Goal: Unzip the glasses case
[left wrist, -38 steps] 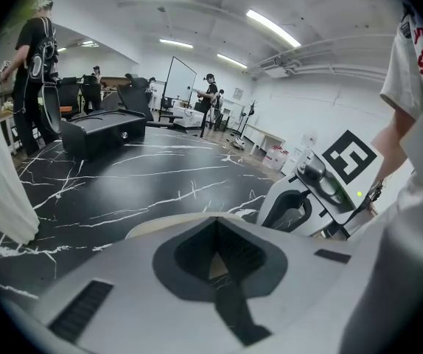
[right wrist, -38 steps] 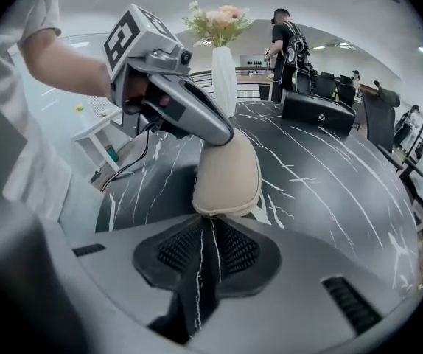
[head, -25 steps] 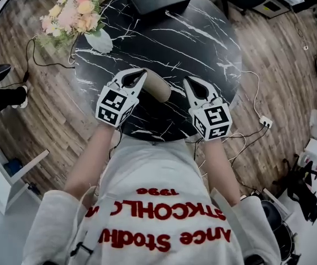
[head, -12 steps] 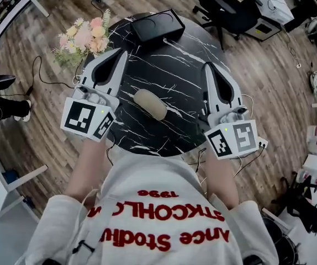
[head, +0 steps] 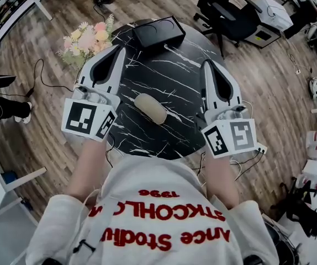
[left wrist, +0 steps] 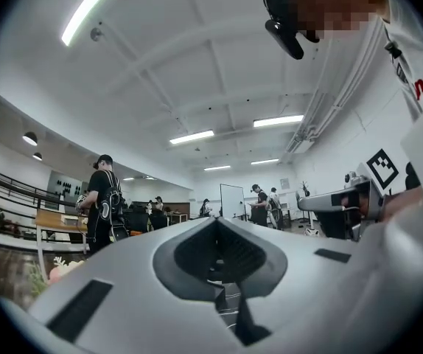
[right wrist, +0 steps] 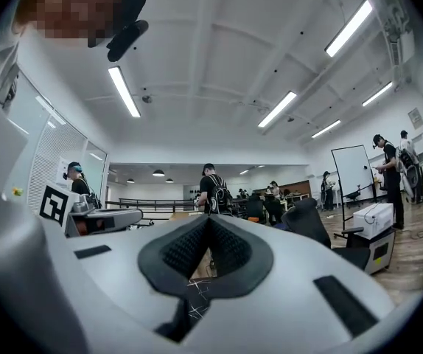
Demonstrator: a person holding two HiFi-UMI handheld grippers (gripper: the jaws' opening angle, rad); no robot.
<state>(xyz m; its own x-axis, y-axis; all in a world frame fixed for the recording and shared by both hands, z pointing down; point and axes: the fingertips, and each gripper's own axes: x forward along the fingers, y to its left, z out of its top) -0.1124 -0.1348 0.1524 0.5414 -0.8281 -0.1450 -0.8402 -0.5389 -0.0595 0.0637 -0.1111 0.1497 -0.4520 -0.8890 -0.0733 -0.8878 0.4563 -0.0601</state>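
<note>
Open office: whiteboard [right wrist: 353, 172], swivel chair [head: 227, 12], strip lights [right wrist: 123, 91].

Glossy black marble-look table [head: 172, 81] with white veins, matt beige fabric-look glasses case [head: 150, 107], wood-plank floor [head: 53, 123]

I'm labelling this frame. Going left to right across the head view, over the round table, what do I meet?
left gripper → glasses case → right gripper

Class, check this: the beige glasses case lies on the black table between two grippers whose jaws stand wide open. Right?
Wrong on the jaws: the left gripper and right gripper are shut, as both gripper views show. The glasses case does lie on the table between them.
</note>
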